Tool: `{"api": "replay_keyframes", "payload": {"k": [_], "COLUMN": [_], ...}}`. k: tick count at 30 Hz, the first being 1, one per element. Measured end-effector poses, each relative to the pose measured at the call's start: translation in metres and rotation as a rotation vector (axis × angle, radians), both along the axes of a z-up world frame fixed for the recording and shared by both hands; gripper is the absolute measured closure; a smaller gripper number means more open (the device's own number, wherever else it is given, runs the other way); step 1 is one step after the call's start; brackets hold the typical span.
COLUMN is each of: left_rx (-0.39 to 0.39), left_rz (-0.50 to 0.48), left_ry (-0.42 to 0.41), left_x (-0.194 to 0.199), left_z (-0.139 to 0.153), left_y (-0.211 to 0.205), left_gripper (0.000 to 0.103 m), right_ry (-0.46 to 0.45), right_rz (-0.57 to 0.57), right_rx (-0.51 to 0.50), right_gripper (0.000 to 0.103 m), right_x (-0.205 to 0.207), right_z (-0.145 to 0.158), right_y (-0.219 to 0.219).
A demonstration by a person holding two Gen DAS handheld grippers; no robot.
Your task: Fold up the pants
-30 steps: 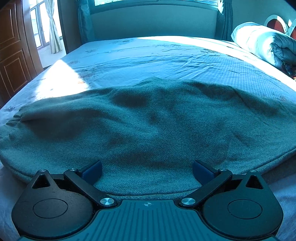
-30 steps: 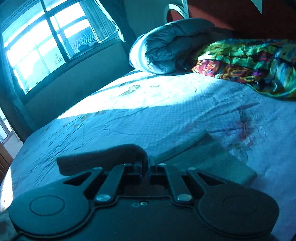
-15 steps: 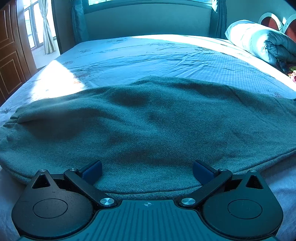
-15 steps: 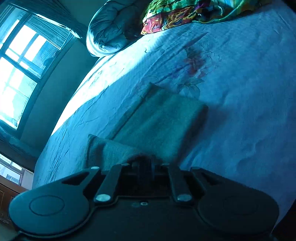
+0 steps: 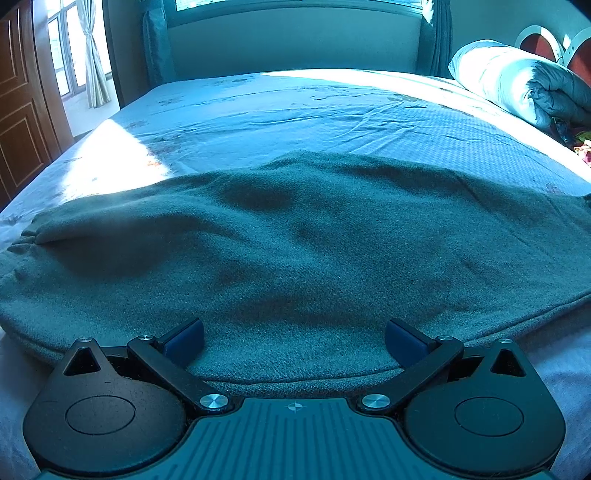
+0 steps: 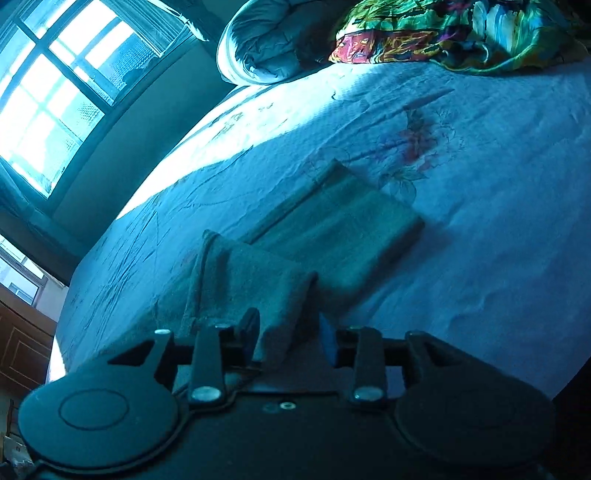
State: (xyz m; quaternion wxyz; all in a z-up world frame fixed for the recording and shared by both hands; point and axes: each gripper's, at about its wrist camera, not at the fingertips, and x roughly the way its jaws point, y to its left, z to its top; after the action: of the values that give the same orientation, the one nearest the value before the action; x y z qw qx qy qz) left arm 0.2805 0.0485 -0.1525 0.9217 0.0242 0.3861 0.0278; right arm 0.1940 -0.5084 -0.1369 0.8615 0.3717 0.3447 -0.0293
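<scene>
Green pants [image 5: 295,251] lie across the bed [image 5: 295,110]. The left gripper [image 5: 294,334] gapes wide; the right gripper [image 6: 290,336] is opening, cloth between its jaws. Best released fully before withdrawing.

My left hand-held gripper [image 5: 294,338] covers the near hem of the pants [image 5: 295,251], and their ends run off both sides of my left wrist view. In my right wrist view, the fold of cloth between my right hand-held gripper [image 6: 289,334]'s opening jaws disappears behind its body. The patterned quilt [image 6: 461,33] is cut off at the top edge.
</scene>
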Motion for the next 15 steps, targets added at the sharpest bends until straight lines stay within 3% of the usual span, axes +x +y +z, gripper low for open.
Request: {"api": "replay_keyframes", "payload": {"k": [2, 3, 4, 7, 9, 11, 15], "left_rx": [0.000, 0.000, 0.000, 0.000, 0.000, 0.001, 0.003], "left_rz": [0.000, 0.000, 0.000, -0.005, -0.004, 0.000, 0.001], "left_ry": [0.001, 0.001, 0.002, 0.002, 0.003, 0.003, -0.005], "left_x": [0.000, 0.000, 0.000, -0.001, 0.000, 0.000, -0.001], "left_z": [0.000, 0.000, 0.000, 0.001, 0.000, 0.000, -0.002], "left_y": [0.000, 0.000, 0.000, 0.001, 0.001, 0.001, 0.000], "left_gripper": [0.000, 0.000, 0.000, 0.000, 0.000, 0.000, 0.000], "right_ry": [0.006, -0.034, -0.057, -0.199, -0.285, -0.257, -0.194], "right_rz": [0.014, 0.022, 0.014, -0.064, -0.204, -0.318, -0.210], "right_rx": [0.062, 0.062, 0.067, 0.189, 0.261, 0.253, 0.182], "right_gripper": [0.072, 0.091, 0.098, 0.098, 0.086, 0.083, 0.080], "right_x": [0.006, 0.006, 0.007, 0.008, 0.009, 0.008, -0.003], "right_z": [-0.005, -0.002, 0.002, 0.013, 0.014, 0.013, 0.006], "right_y": [0.003, 0.006, 0.008, -0.008, -0.032, -0.053, -0.043]}}
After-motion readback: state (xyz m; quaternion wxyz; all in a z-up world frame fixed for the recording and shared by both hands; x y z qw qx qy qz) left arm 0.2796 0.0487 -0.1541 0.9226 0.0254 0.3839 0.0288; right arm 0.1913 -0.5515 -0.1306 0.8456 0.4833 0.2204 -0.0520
